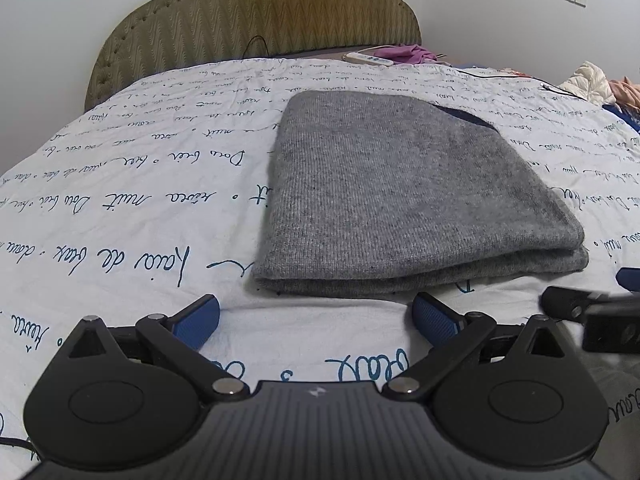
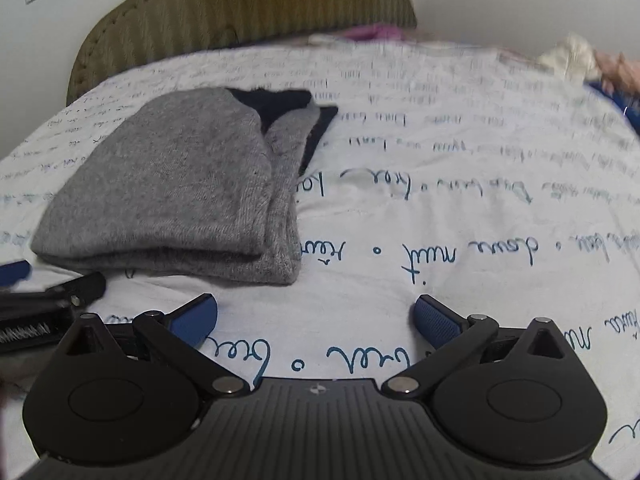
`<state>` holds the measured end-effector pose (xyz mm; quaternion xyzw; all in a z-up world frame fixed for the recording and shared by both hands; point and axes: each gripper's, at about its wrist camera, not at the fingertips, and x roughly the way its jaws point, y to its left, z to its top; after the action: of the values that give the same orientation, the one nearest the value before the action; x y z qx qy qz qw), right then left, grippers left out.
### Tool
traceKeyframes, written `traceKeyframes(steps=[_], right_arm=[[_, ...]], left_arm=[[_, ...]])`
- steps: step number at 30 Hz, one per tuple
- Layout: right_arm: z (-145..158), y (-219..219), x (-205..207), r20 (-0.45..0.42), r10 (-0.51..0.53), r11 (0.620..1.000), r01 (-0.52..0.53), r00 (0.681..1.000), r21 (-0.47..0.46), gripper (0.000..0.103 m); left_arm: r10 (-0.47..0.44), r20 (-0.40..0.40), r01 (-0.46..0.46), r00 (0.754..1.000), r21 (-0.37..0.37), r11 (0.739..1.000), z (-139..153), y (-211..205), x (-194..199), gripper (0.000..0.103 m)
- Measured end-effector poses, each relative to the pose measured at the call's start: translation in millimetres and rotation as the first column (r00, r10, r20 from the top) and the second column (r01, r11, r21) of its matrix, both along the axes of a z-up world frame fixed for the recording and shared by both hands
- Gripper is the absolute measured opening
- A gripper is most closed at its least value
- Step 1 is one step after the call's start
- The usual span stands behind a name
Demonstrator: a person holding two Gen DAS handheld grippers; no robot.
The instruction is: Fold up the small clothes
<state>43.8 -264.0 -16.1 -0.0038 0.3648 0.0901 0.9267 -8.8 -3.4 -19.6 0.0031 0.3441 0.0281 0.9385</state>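
Folded grey knit sweater (image 1: 404, 196) lying on script-printed white bedsheet (image 1: 132, 184), olive padded headboard (image 1: 256, 12) against white wall, left gripper (image 1: 316, 320) and right gripper (image 2: 316, 320) both spread wide, empty, just short of sweater

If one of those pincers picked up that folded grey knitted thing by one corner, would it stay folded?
Probably not. The grey knit garment looks soft and thick, lying in loose stacked layers with nothing holding them, so it would likely droop and unfold. It seems light and fuzzy rather than slippery, so the blue ribbed pads should grip it. Pushed, it may bunch on the bedsheet.
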Motion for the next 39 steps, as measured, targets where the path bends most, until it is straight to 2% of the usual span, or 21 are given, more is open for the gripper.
traceKeyframes(steps=[16, 20, 39], right_arm=[[0.4, 0.7, -0.1, 0.011, -0.013, 1.000, 0.013, 1.000, -0.004, 0.103], [0.6, -2.8, -0.6, 0.014, -0.013, 1.000, 0.013, 1.000, 0.016, 0.103], [0.0, -0.8, -0.3, 0.014, -0.014, 1.000, 0.014, 1.000, 0.009, 0.103]], left_arm=[[0.000, 0.000, 0.000, 1.000, 0.018, 1.000, -0.5, -1.9, 0.0, 0.103], [0.002, 0.005, -0.001, 1.000, -0.003, 1.000, -0.5, 1.4, -1.6, 0.103], [0.001, 0.005, -0.001, 1.000, 0.001, 1.000, -0.3, 1.1, -1.8, 0.103]])
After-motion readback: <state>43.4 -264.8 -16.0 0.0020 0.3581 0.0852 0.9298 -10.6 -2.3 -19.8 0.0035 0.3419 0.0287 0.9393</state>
